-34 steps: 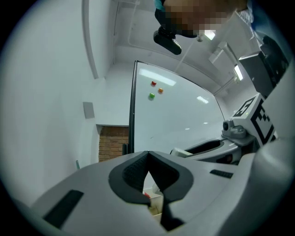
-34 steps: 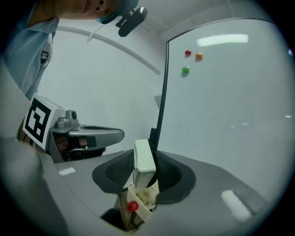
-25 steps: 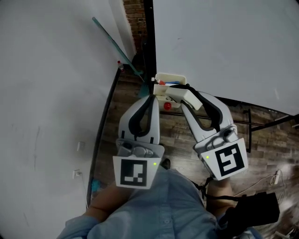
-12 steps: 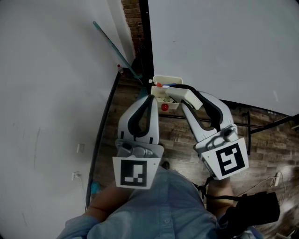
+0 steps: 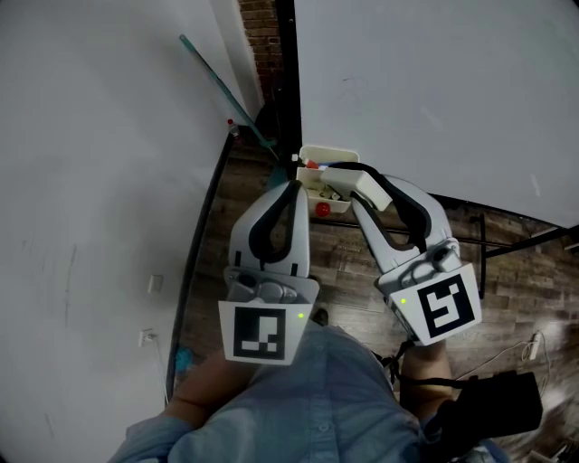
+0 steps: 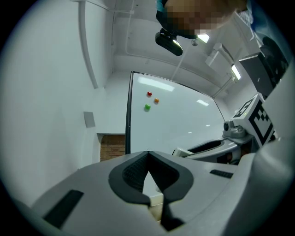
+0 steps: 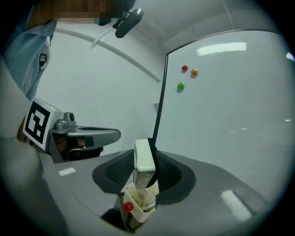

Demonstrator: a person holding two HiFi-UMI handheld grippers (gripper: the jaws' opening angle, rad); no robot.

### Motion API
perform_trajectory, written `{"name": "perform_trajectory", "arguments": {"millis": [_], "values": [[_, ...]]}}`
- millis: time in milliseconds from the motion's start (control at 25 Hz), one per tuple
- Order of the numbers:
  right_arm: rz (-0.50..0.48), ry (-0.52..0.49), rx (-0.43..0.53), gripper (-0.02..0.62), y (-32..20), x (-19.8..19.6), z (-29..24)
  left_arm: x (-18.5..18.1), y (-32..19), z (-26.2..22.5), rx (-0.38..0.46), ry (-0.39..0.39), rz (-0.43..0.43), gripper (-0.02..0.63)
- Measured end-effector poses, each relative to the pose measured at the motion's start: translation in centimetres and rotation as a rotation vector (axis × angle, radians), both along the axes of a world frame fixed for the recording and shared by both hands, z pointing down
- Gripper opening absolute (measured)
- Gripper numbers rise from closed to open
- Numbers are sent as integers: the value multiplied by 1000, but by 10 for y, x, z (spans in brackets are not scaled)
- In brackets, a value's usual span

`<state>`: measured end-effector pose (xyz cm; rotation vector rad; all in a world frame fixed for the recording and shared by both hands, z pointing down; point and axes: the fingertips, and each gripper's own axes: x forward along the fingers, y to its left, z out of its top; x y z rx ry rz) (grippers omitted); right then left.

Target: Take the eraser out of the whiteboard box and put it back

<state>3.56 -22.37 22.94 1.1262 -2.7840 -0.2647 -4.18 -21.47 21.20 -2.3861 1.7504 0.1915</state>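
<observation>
one eraser (image 7: 143,163) clamped in right gripper (image 7: 146,154) over the box (image 7: 140,206) (left gripper (image 6: 148,153) closed, empty); next, lower it in.

The whiteboard (image 5: 434,90), from twelve to three o'clock in the head view, is glossy white and mirrors ceiling lights in the gripper views. The wall (image 5: 99,163) at nine o'clock is matt paint, and at twelve a strip of rough red brick (image 5: 258,18) shows. The floor (image 5: 344,262) is dark, worn wood planking. The eraser (image 7: 143,168) and whiteboard box (image 7: 144,208) are smooth cream plastic. The right gripper (image 7: 144,154) and left gripper (image 6: 148,153) have matt grey plastic shells with black ribbed rubber pads (image 7: 168,173). The shirt (image 5: 308,407) at six o'clock is light blue cloth.
</observation>
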Motion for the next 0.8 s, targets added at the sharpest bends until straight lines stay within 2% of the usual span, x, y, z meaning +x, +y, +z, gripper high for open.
{"name": "perform_trajectory", "arguments": {"millis": [800], "values": [[-14,92,-155,137,-42,-39,58,-33,-53,30,-91,45,27,5]]}}
